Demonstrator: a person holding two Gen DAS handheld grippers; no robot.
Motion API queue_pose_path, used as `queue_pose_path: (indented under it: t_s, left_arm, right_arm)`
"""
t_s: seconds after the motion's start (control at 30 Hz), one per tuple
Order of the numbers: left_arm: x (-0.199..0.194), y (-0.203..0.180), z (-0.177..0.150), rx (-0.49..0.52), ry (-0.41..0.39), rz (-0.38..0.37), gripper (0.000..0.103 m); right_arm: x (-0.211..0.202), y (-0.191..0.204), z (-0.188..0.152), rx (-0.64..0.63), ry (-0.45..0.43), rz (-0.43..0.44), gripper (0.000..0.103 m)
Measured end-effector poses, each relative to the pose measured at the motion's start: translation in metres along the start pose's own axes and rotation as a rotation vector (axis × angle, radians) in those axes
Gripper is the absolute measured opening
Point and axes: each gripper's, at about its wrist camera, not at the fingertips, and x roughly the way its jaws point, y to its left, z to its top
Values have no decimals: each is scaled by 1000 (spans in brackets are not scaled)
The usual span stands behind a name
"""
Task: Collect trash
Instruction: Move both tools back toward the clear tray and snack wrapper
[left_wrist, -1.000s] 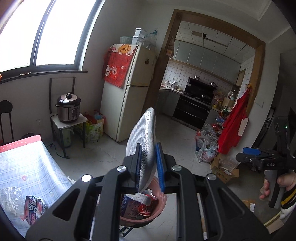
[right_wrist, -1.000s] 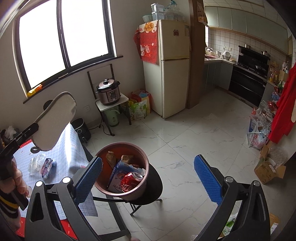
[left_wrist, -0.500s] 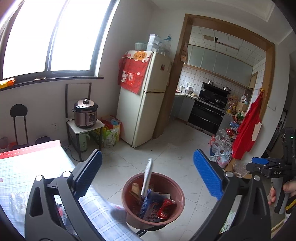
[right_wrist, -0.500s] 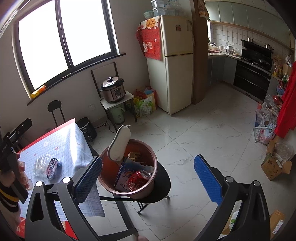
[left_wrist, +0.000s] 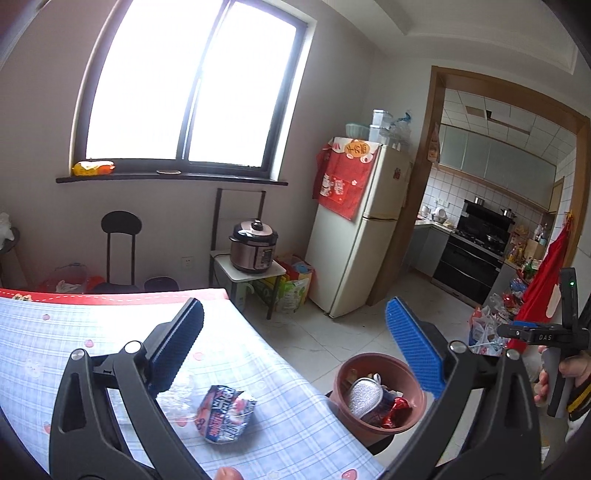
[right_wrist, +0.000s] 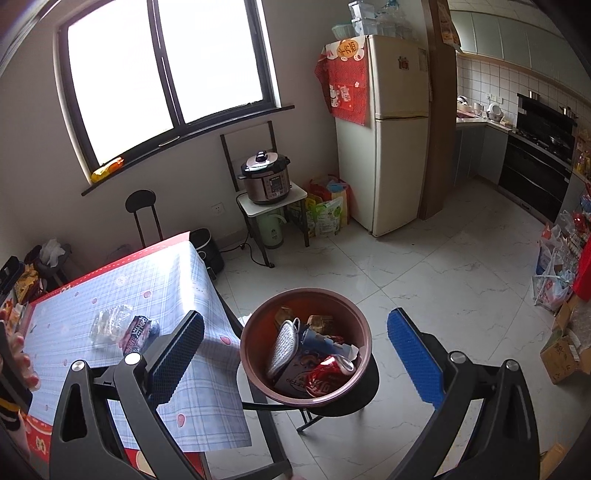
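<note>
On the blue-checked table (left_wrist: 92, 332) lie a crumpled snack wrapper (left_wrist: 225, 411) and a squashed clear plastic bottle (left_wrist: 175, 397). My left gripper (left_wrist: 295, 343) hangs open and empty above them. Past the table's edge, a brown bin (left_wrist: 351, 421) holds a silver padded piece (left_wrist: 364, 397), a red can (left_wrist: 397, 410) and other rubbish. In the right wrist view my right gripper (right_wrist: 295, 339) stands open and empty over the same bin (right_wrist: 255, 373), with the silver piece (right_wrist: 282, 347) leaning inside. The wrapper (right_wrist: 138, 332) and bottle (right_wrist: 107, 325) show on the table (right_wrist: 159, 280) to the left.
The bin rests on a black stool (right_wrist: 354, 398) beside the table's corner. A fridge (right_wrist: 399, 129), a cooker on a small stand (right_wrist: 266, 177) and a black chair (right_wrist: 142, 206) line the far wall. Bags (right_wrist: 554, 280) and cardboard boxes (right_wrist: 561, 350) crowd the floor at right.
My left gripper opened and let the silver padded piece drop into the bin, then swung left over the table. The right gripper drifted a little, still open.
</note>
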Motion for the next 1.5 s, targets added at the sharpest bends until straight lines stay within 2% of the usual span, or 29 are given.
queue_pose_path:
  t_s: [0.2, 0.47, 0.6, 0.73, 0.9, 1.0, 1.1, 1.23, 1.4, 1.5]
  left_arm:
    - [-57, 58, 0, -8, -19, 141, 97]
    - [-122, 139, -22, -64, -18, 347, 97]
    - [-143, 177, -34, -115, -8, 396, 97]
    - [-156, 209, -47, -169, 7, 395, 97]
    - [-157, 245, -65, -202, 52, 439, 97]
    - [-152, 262, -73, -184, 60, 450, 97]
    - [-137, 277, -81, -159, 94, 435, 97]
    - [-99, 279, -93, -72, 172, 362, 97]
    - [-27, 256, -115, 115, 282, 230, 97]
    - [18, 238, -134, 208, 331, 166, 97]
  right_arm:
    - [21, 40, -4, -20, 30, 56, 97]
    - [58, 109, -15, -66, 89, 128, 97]
    - [74, 147, -24, -101, 82, 160, 97]
    - [94, 181, -34, -151, 72, 167, 97]
    - [134, 221, -52, -157, 141, 205, 97]
    - [167, 244, -68, -147, 207, 244, 97]
    - [200, 267, -86, -119, 263, 263, 97]
    - [230, 290, -104, -110, 315, 234, 97]
    - [240, 304, -112, -133, 334, 230, 97]
    - [245, 297, -110, -112, 345, 224, 96]
